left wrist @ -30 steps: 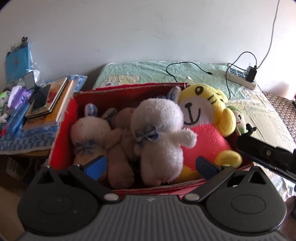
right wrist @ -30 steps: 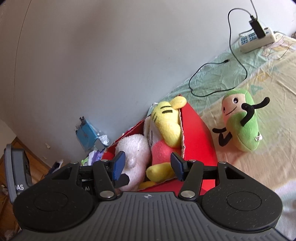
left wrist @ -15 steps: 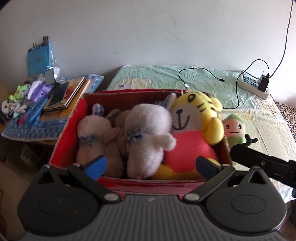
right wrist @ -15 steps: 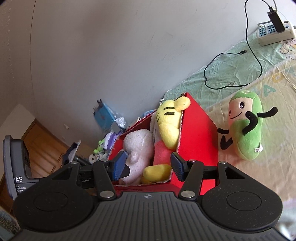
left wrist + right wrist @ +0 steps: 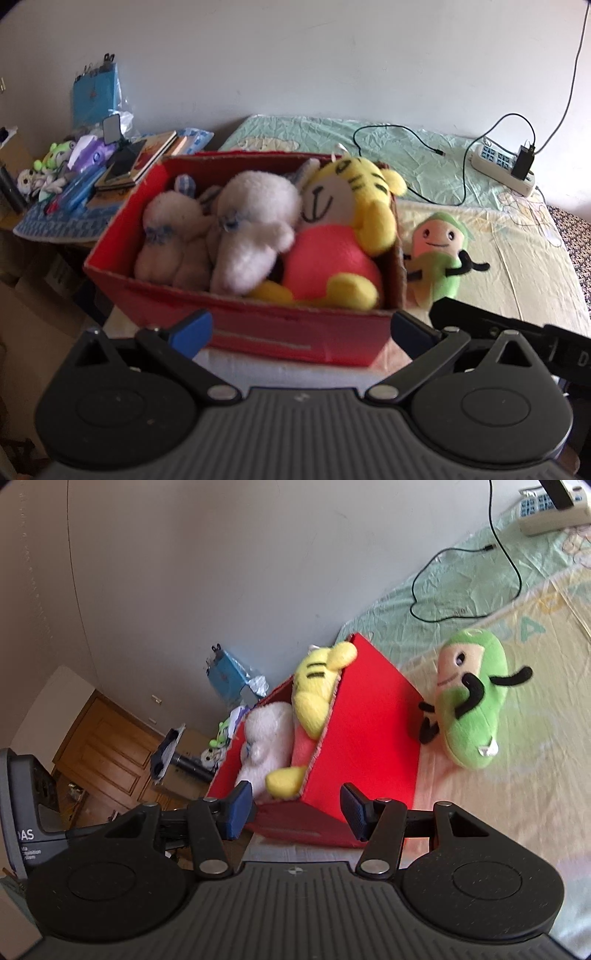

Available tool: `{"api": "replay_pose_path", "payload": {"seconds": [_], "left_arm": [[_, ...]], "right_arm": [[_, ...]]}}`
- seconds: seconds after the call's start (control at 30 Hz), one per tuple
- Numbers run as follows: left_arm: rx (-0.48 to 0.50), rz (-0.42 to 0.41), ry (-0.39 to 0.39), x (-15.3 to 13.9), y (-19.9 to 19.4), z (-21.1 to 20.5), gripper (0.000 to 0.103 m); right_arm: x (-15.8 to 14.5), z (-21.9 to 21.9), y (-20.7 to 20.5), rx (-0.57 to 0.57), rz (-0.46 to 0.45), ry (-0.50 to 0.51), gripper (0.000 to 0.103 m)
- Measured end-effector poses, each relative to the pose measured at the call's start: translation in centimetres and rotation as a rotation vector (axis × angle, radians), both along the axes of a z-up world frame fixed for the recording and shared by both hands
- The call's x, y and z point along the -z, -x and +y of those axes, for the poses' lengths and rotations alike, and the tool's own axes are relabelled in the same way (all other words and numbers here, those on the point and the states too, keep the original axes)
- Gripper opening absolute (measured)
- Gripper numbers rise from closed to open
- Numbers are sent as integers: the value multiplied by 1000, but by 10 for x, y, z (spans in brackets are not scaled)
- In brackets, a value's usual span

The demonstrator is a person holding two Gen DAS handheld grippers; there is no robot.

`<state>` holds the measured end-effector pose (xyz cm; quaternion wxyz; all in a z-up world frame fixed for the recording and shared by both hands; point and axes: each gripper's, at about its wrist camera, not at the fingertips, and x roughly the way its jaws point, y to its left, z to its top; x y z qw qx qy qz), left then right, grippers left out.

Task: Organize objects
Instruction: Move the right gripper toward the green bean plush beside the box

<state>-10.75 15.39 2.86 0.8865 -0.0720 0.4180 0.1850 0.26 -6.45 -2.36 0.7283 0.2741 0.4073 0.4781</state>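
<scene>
— Jaws? Spread wide on both left gripper (image 5: 301,330) and right gripper (image 5: 295,810), holding nothing, touching nothing.

— And the green plush toy (image 5: 471,698)?

— Lying on the bedsheet (image 5: 517,258) just beside the red box (image 5: 295,332), outside it. Probably light, soft, squashy; best pinched across the plump middle, not by the thin black limbs.

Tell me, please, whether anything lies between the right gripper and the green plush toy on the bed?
Nothing visible does. The green plush toy lies on bare bed sheet, beside the red box, which stands left of the path from the open right gripper.
</scene>
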Motion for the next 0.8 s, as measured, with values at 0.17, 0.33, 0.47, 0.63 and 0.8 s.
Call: {"api": "replay_pose_path", "payload": {"seconds": [0.17,0.33,0.47,0.63,0.8], "left_arm": [[-4,22,11,9,3,-16,102],[13,30,36,20,6,-35,101],[69,46,66,34,4,-55,101],[181,59,71,54,-4,-84,101],[289,75,107,82,-17,-102,101]], "right_arm": [[10,-13,-4,-15,42,8,57],[20,-32,-6,-4,81,16,57],[31,-48,-9,17,107,26,57],[48,-62,-15,52,153,50,57],[65,-76,-22,93,186,82,57]]}}
